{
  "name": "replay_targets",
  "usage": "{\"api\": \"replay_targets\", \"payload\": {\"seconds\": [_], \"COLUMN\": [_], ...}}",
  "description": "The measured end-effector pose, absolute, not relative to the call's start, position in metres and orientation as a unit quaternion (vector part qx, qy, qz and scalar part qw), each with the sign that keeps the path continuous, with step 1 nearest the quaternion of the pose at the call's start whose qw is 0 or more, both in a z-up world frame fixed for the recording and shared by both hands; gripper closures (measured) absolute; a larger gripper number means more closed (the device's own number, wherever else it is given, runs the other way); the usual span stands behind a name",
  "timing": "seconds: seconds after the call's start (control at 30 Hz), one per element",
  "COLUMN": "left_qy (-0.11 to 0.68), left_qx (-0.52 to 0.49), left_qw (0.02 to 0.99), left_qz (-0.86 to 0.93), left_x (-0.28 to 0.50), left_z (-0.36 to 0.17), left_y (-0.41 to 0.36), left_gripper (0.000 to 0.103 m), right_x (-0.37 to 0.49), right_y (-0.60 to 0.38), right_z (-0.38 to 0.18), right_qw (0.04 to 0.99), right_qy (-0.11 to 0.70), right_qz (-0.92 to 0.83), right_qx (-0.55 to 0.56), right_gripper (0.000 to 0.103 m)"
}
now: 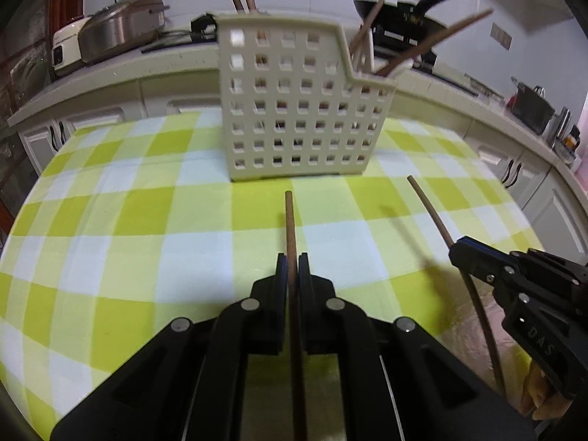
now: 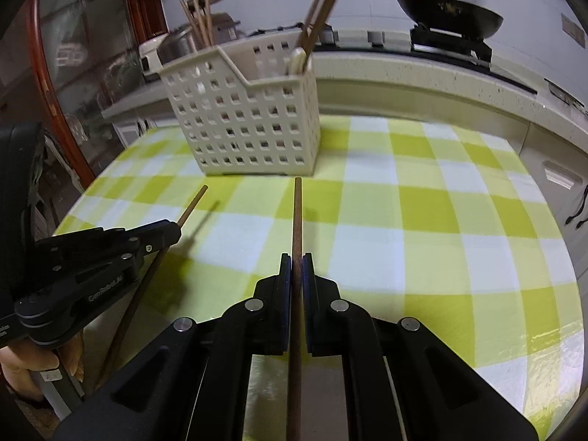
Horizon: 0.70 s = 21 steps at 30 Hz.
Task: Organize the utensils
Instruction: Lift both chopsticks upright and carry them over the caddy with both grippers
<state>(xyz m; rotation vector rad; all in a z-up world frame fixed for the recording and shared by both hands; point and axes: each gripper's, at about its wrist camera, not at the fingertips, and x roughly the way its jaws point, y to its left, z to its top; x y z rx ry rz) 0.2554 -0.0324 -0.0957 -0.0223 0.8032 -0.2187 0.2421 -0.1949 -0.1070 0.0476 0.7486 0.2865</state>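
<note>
Left gripper (image 1: 293,262) pinched tight on a brown chopstick (image 1: 289,220); right gripper (image 2: 296,262) likewise clamped on a second chopstick (image 2: 297,217), both tips aimed at the perforated beige utensil basket (image 1: 297,117) standing near the far edge of the green-checked table (image 1: 147,220). Nothing lies between tips and basket. Right wrist view shows the basket's stepped interior with upright chopsticks (image 2: 200,22) and a wok (image 2: 450,14) on the counter; left wrist view adds a rice cooker (image 1: 121,25).

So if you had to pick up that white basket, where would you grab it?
By the top rim of the basket, coming from above. Its walls are upright, thin enough to pinch. I'd take the low end's rim beside the leaning chopsticks, not through them. Both grippers, left and right, already hold a chopstick each.
</note>
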Motion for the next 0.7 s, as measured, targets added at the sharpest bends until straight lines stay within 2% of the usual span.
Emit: {"api": "replay_targets", "payload": {"seconds": [0.5, 0.7], "left_qy": [0.281, 0.256], "left_qx": [-0.025, -0.020], "left_qw": [0.954, 0.960], "left_qz": [-0.106, -0.107], "left_x": [0.204, 0.188], "left_z": [-0.008, 0.009], "left_y": [-0.014, -0.016], "left_gripper": [0.097, 0.097], "right_x": [0.211, 0.198], "right_y": [-0.190, -0.191], "right_z": [-0.044, -0.027], "right_qw": [0.945, 0.953], "right_qy": [0.282, 0.250], "right_qz": [0.161, 0.166], "right_qx": [0.028, 0.029], "right_gripper": [0.097, 0.097]}}
